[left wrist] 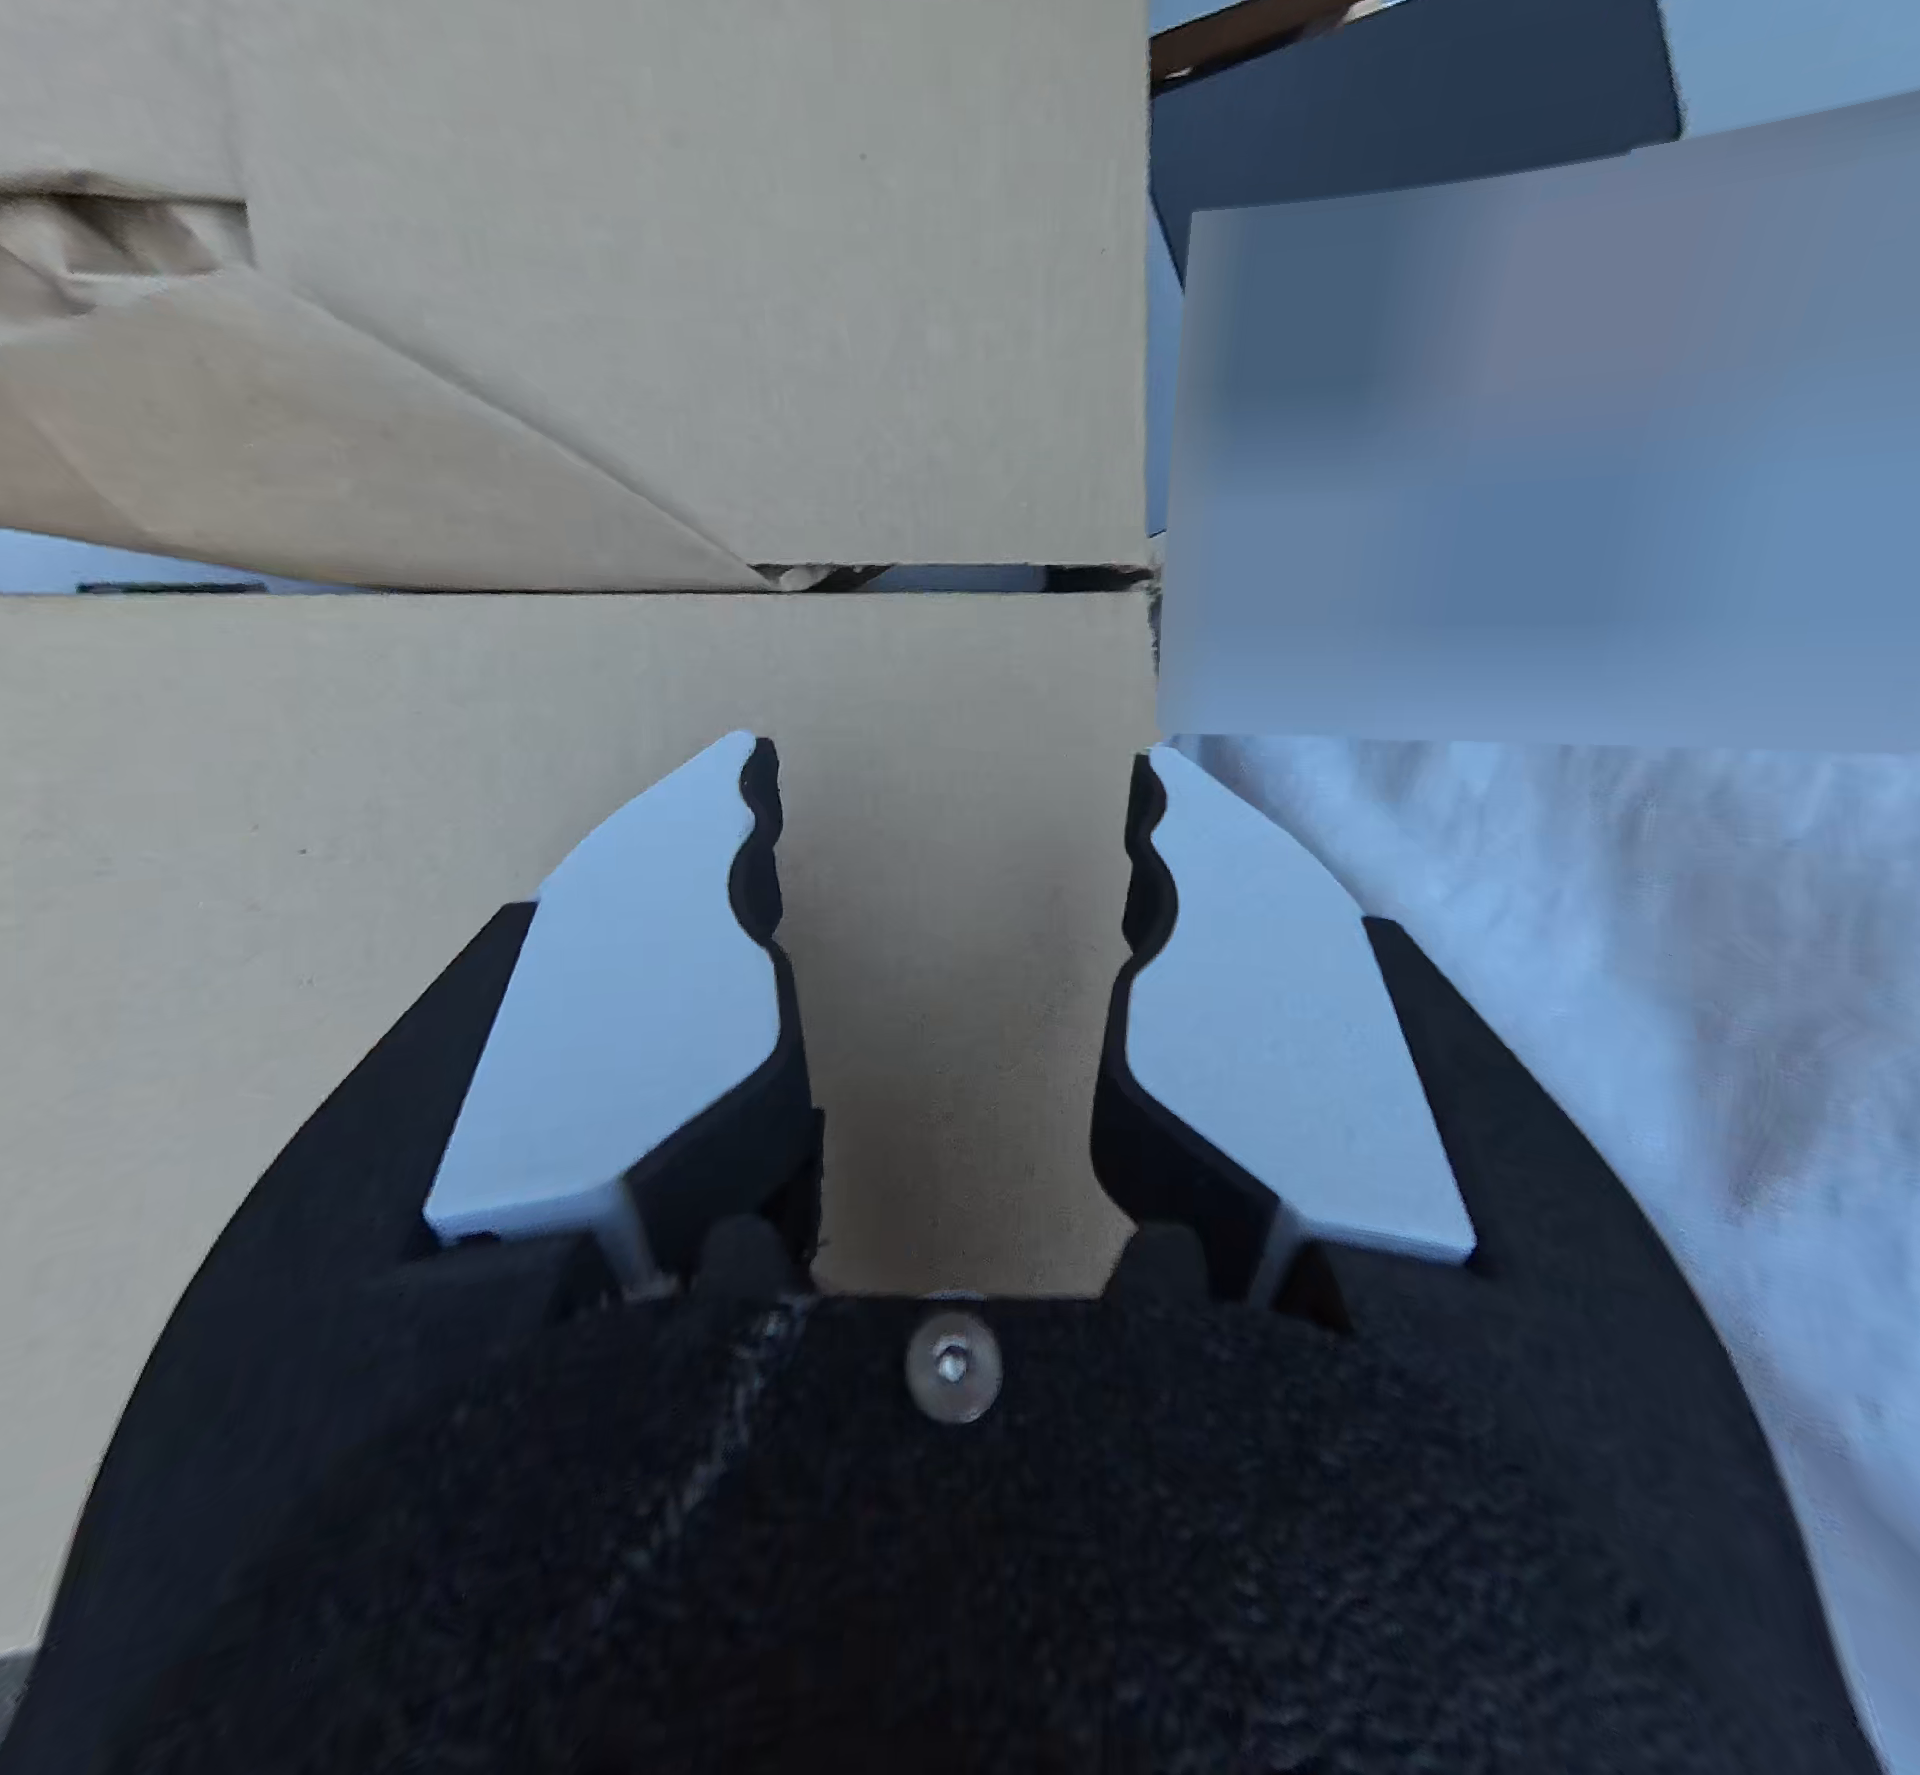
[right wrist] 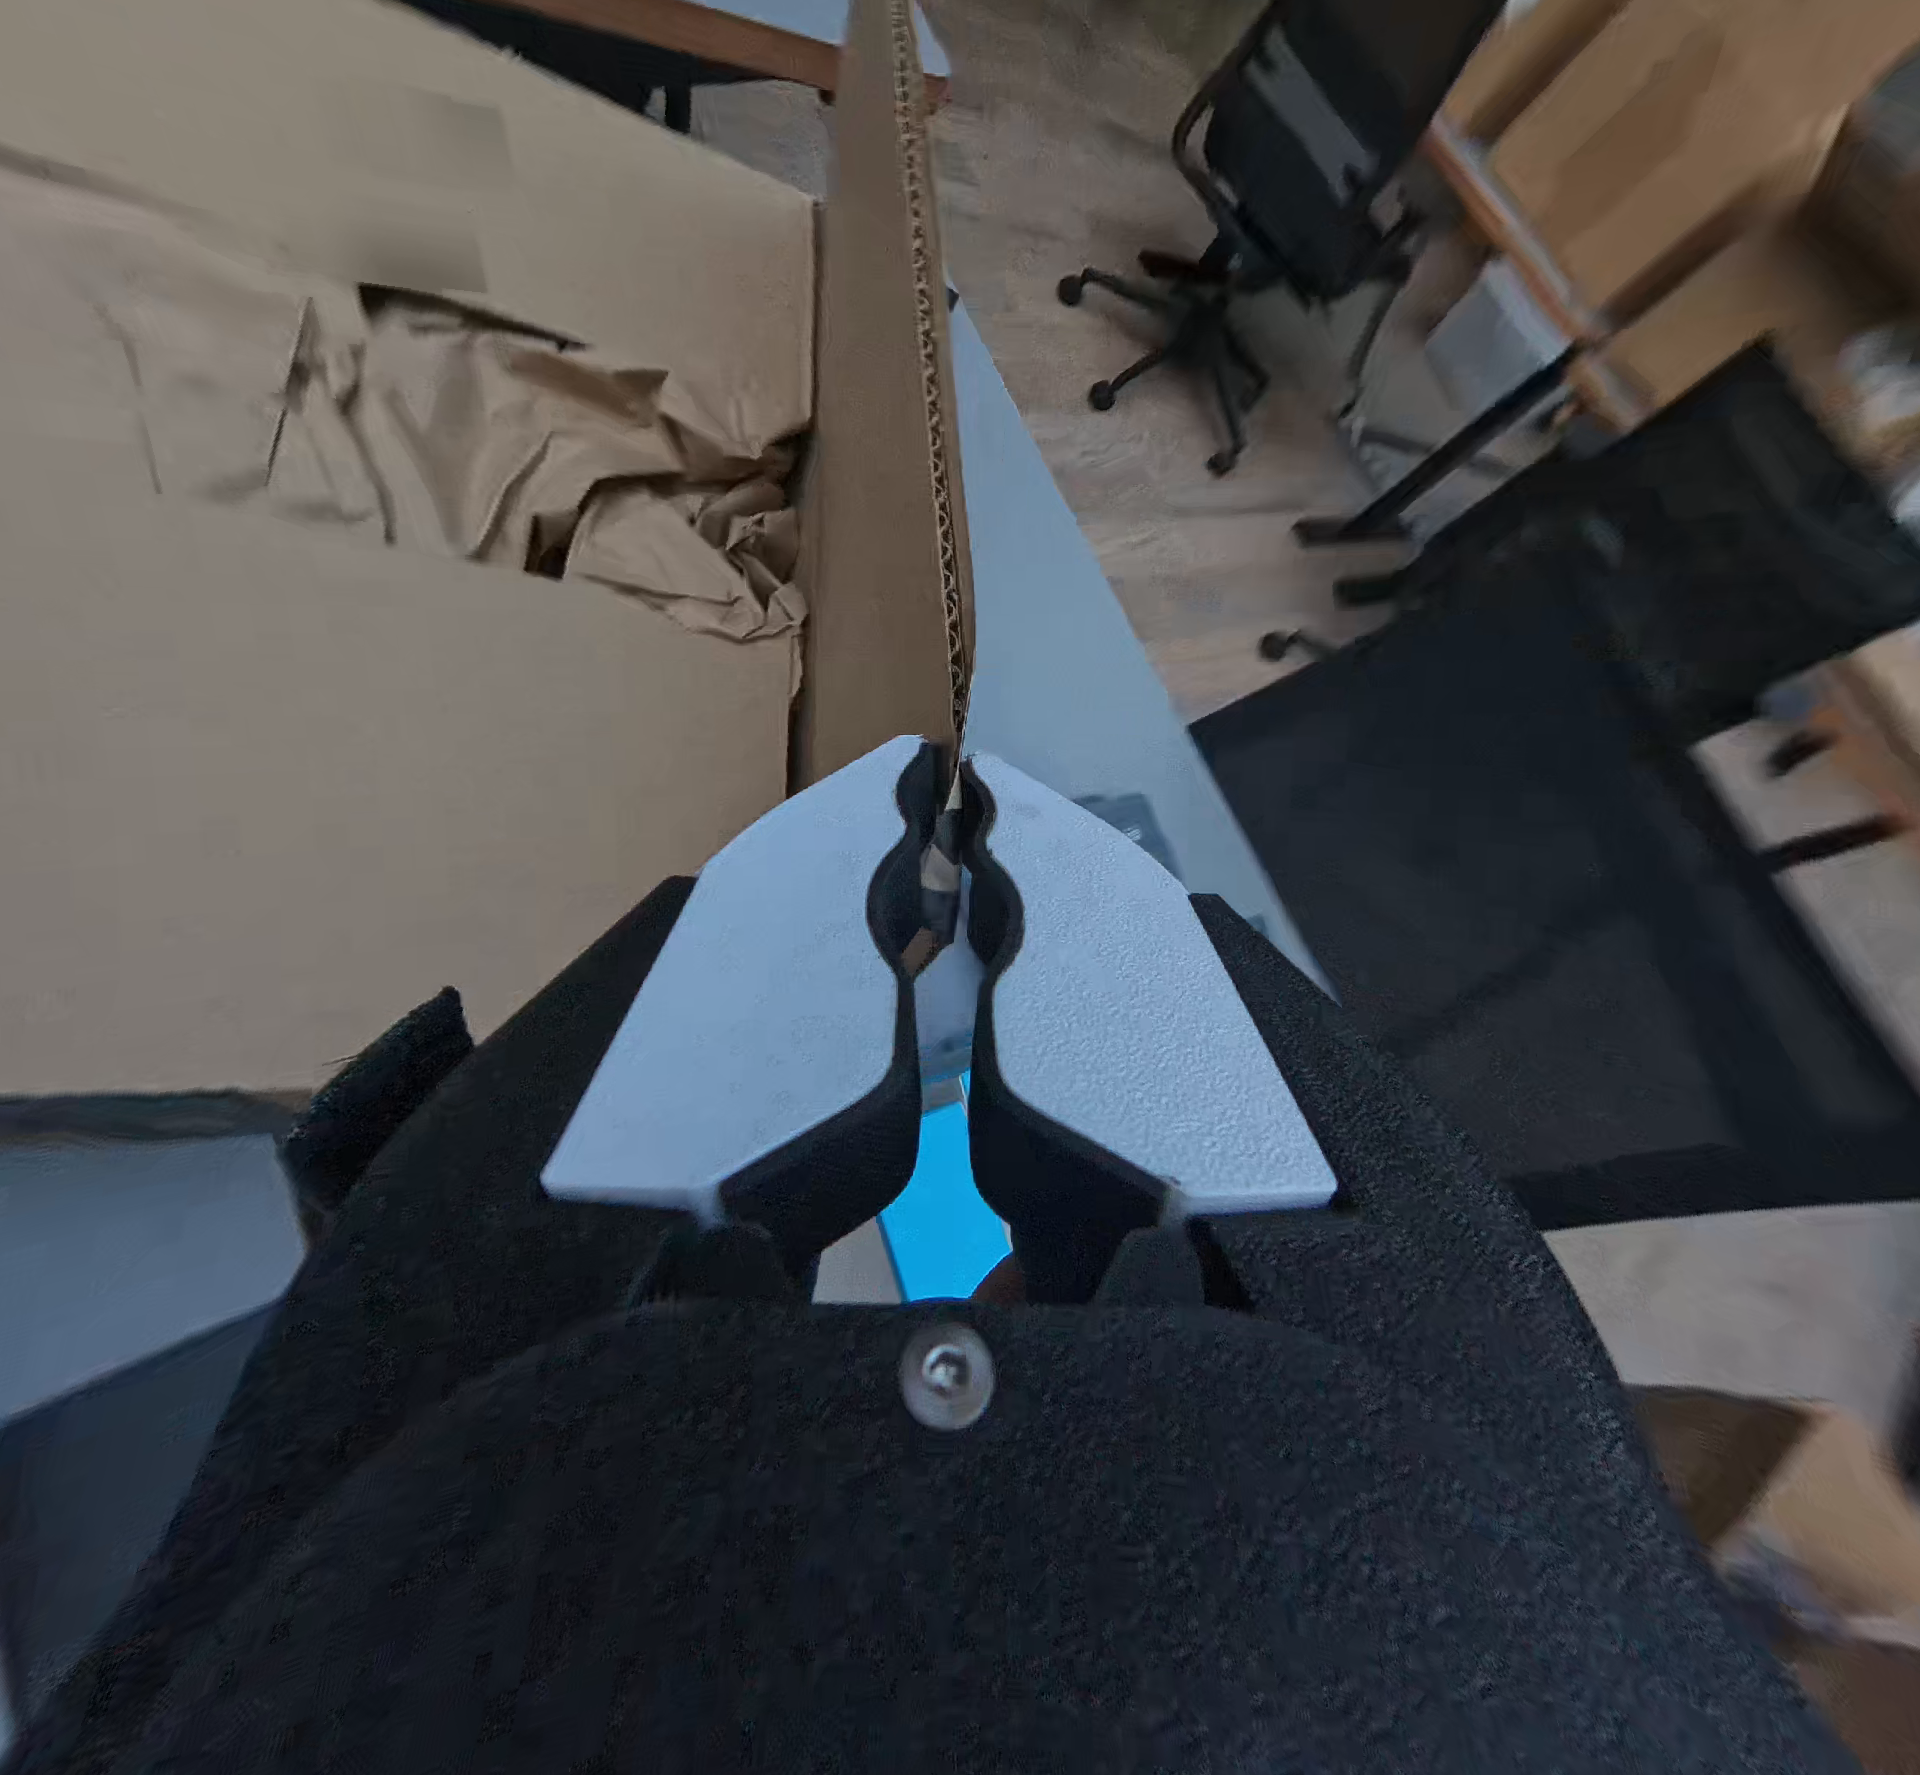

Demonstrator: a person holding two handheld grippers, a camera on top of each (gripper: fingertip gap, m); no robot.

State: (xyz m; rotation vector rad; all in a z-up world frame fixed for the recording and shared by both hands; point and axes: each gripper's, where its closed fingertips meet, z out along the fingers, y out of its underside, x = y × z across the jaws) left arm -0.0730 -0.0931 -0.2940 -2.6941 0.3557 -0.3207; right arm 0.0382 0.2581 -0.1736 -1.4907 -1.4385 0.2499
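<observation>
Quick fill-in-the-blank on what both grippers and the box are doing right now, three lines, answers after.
1. The right gripper is shut on the edge of a cardboard ____.
2. The left gripper is ____, with nothing between its fingers.
3. Inside the cardboard box lies crumpled brown ____.

Missing words: flap; open; paper.

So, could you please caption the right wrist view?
Right gripper shut on cardboard box flap edge, crumpled paper inside.

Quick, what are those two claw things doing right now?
Left gripper: open, holding nothing, facing the cardboard box.
Right gripper: closed on the edge of an upright cardboard flap.
</observation>
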